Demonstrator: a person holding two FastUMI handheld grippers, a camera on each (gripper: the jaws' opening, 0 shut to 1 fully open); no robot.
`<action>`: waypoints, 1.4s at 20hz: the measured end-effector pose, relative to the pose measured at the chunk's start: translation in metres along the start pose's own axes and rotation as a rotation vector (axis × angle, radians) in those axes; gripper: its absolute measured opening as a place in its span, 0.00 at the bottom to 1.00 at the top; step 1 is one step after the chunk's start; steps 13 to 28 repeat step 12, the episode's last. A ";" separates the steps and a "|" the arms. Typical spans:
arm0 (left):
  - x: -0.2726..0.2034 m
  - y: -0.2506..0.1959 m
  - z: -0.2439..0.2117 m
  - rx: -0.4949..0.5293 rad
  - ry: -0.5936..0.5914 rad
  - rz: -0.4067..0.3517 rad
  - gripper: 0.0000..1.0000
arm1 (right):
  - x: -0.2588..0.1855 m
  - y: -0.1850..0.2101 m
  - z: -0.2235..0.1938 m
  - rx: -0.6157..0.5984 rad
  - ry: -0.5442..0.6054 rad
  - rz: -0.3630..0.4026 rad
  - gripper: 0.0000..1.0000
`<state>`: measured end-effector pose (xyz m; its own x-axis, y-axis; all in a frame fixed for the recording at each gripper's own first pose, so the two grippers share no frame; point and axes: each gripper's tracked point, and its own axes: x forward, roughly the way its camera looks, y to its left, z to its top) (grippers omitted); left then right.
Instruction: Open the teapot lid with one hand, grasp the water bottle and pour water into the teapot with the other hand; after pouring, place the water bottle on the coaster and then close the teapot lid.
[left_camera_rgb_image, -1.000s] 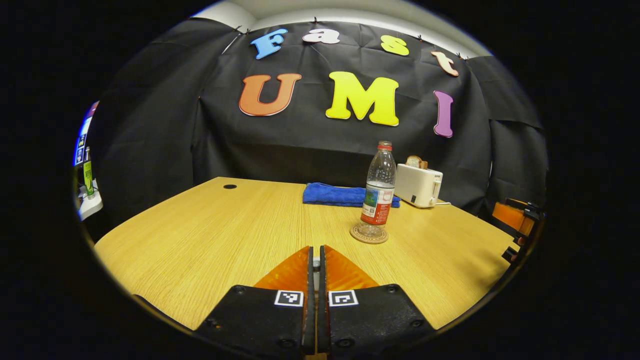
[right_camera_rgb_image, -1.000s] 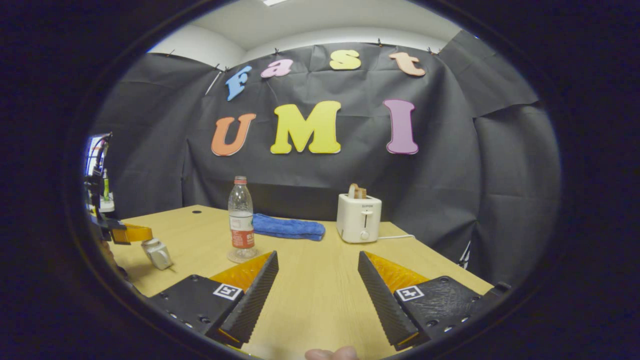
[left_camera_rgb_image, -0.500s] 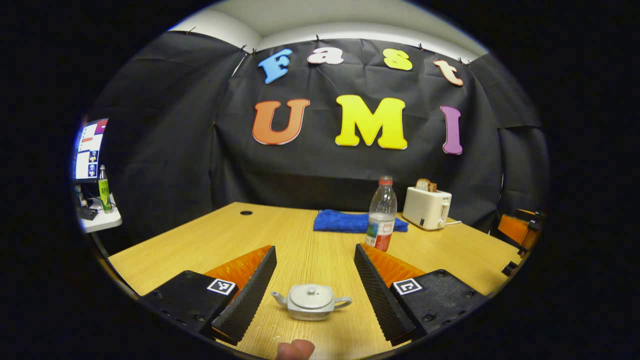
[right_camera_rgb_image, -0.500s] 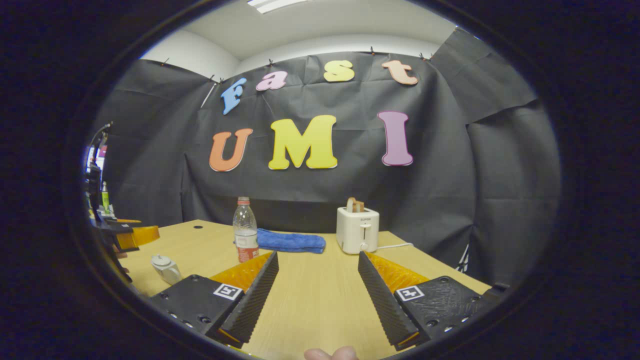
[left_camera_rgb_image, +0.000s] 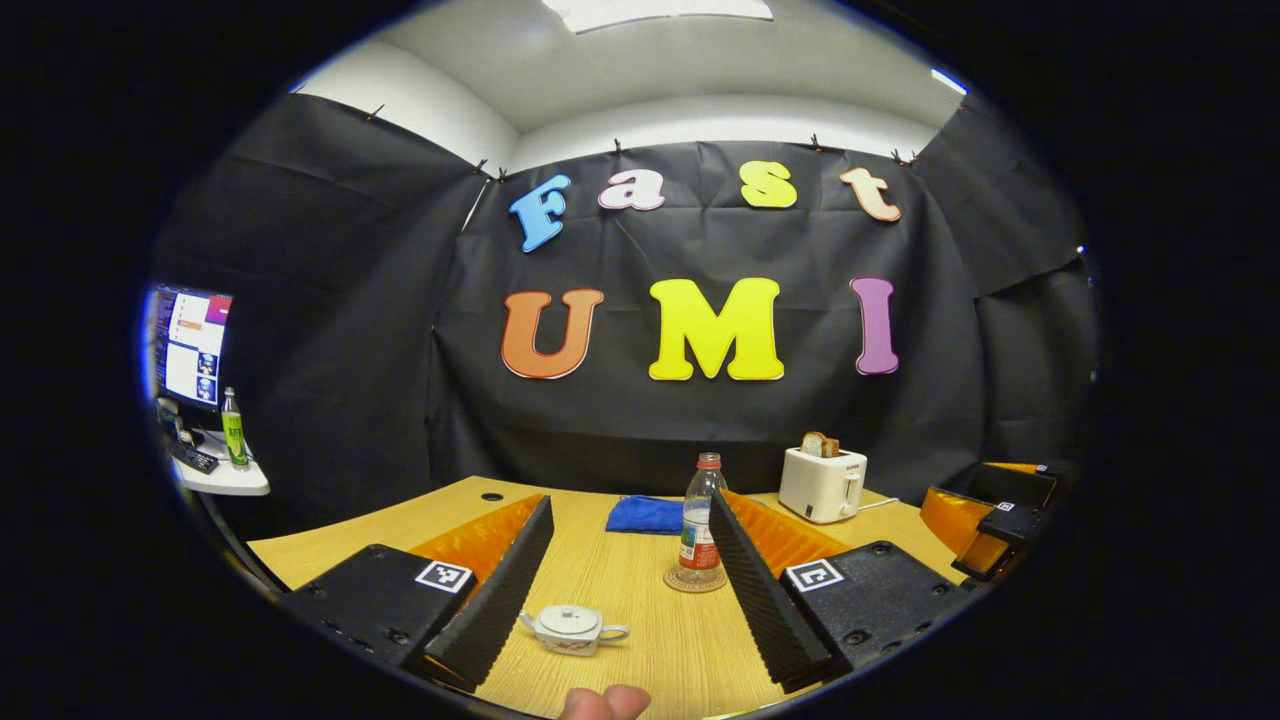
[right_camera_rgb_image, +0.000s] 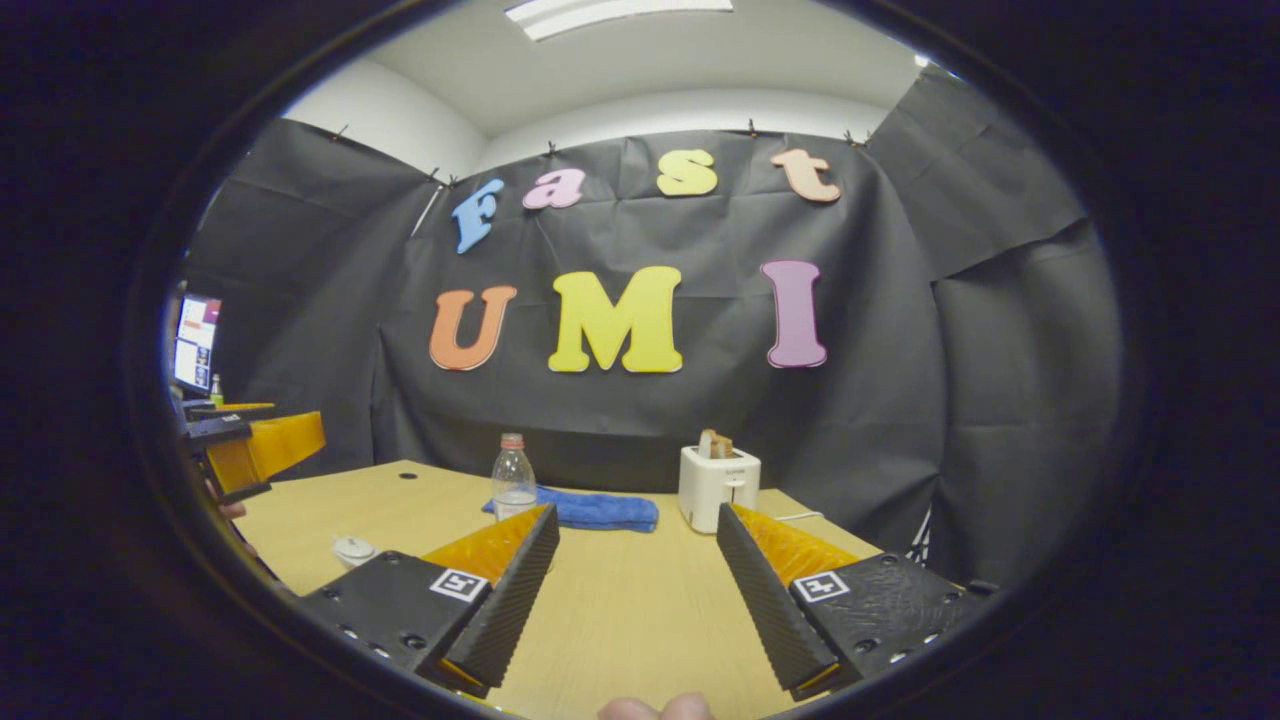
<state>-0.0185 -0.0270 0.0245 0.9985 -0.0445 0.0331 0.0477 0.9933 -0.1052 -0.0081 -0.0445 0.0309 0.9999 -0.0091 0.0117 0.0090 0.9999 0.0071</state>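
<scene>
Teapot (left_camera_rgb_image: 567, 629) lidded, water bottle (left_camera_rgb_image: 700, 520) on coaster (left_camera_rgb_image: 695, 580); both jaws wide, empty.

Black cloth (left_camera_rgb_image: 330, 330) hangs in creased panels around the booth, pinned along its top edge just under a white ceiling (left_camera_rgb_image: 700, 70). A long ceiling light (right_camera_rgb_image: 620, 12) glows overhead. The light wooden worktop (right_camera_rgb_image: 640, 610) runs back to the cloth and has a small dark round hole (left_camera_rgb_image: 491, 496) near its far left corner. At the back lie a folded blue towel (left_camera_rgb_image: 645, 514) and a white toaster (left_camera_rgb_image: 822, 484) with bread sticking out. Off to the left, outside the cloth, a lit monitor (left_camera_rgb_image: 190, 345) stands above a white shelf (left_camera_rgb_image: 225, 482) carrying a green bottle (left_camera_rgb_image: 233, 440).
</scene>
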 end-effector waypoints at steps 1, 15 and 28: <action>-0.004 -0.001 -0.002 0.007 0.008 -0.003 0.98 | -0.006 0.004 -0.001 -0.004 0.003 0.000 0.95; -0.012 0.009 0.009 -0.009 0.005 -0.035 0.98 | -0.017 0.032 -0.004 -0.005 0.025 0.009 0.98; -0.012 0.009 0.009 -0.009 0.005 -0.035 0.98 | -0.017 0.032 -0.004 -0.005 0.025 0.009 0.98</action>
